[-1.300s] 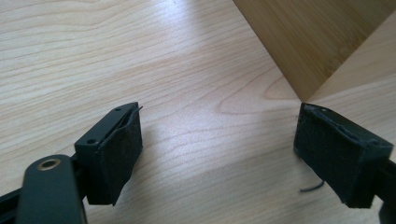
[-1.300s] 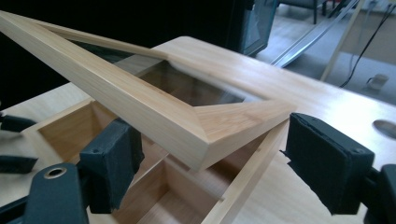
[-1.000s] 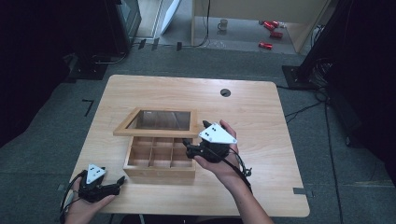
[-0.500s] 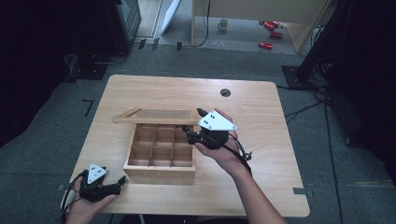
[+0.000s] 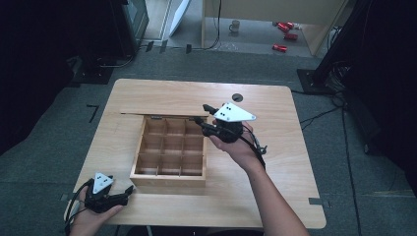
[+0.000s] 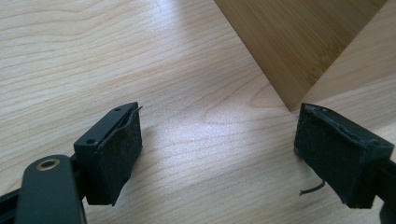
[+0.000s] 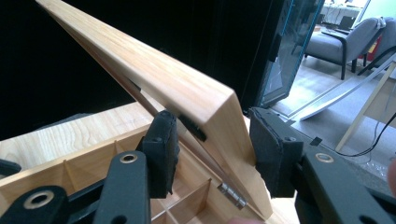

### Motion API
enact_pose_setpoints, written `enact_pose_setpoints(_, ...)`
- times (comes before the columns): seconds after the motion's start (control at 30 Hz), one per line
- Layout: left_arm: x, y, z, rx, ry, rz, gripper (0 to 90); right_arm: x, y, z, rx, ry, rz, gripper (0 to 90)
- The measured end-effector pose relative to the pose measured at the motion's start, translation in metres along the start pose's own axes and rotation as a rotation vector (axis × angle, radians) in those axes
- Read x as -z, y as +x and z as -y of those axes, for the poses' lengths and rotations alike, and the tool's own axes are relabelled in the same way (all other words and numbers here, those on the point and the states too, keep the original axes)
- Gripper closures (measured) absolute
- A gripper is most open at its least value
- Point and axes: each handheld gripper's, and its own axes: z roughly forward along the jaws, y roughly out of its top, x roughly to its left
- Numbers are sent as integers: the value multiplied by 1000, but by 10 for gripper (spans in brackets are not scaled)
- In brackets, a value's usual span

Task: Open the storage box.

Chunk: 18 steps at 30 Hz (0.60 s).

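A wooden box (image 5: 169, 173) with several empty compartments stands mid-table. Its hinged lid (image 5: 162, 113) stands nearly upright at the far side and looks edge-on in the high view. My right gripper (image 5: 202, 118) holds the lid's right end. In the right gripper view the lid (image 7: 154, 70) sits clamped between both pads of the right gripper (image 7: 215, 149), above the compartments (image 7: 93, 177) and a hinge (image 7: 232, 194). My left gripper (image 5: 129, 191) rests on the table by the box's near left corner. The left gripper (image 6: 219, 158) is open and empty, with the box corner (image 6: 299, 42) just ahead.
The wooden table (image 5: 275, 187) has a cable hole (image 5: 237, 97) at the back right. Bare tabletop lies to the right of the box and along the front edge. Red cans (image 5: 282, 47) and a mug (image 5: 235, 24) lie on the floor beyond.
The right gripper has swung the lid up and back from a low tilt to nearly upright. The left gripper has stayed put.
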Motion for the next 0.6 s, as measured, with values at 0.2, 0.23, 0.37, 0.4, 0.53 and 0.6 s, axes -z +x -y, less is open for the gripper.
enact_pose_setpoints(0.2, 0, 0, 0, -2, -3, 2, 155, -5, -10, -6, -27, -8, -5, 557)
enact_pose_setpoints(0.23, 0, 0, 0, -2, -3, 3, 155, -6, -12, -7, -31, -9, -6, 559)
enact_pose_setpoints(0.37, 0, 0, 1, -3, -6, 7, 156, -10, -17, -12, -48, -8, 2, 568)
enact_pose_setpoints(0.4, 0, 1, 1, -2, -8, 7, 156, -11, -19, -13, -51, -8, 6, 570)
enact_pose_setpoints(0.53, 1, 1, 2, 2, -13, 2, 156, -14, -25, -16, -75, -14, 17, 580)
enact_pose_setpoints(0.6, 1, 1, 3, 4, -14, 1, 156, -16, -28, -17, -89, -19, 24, 584)
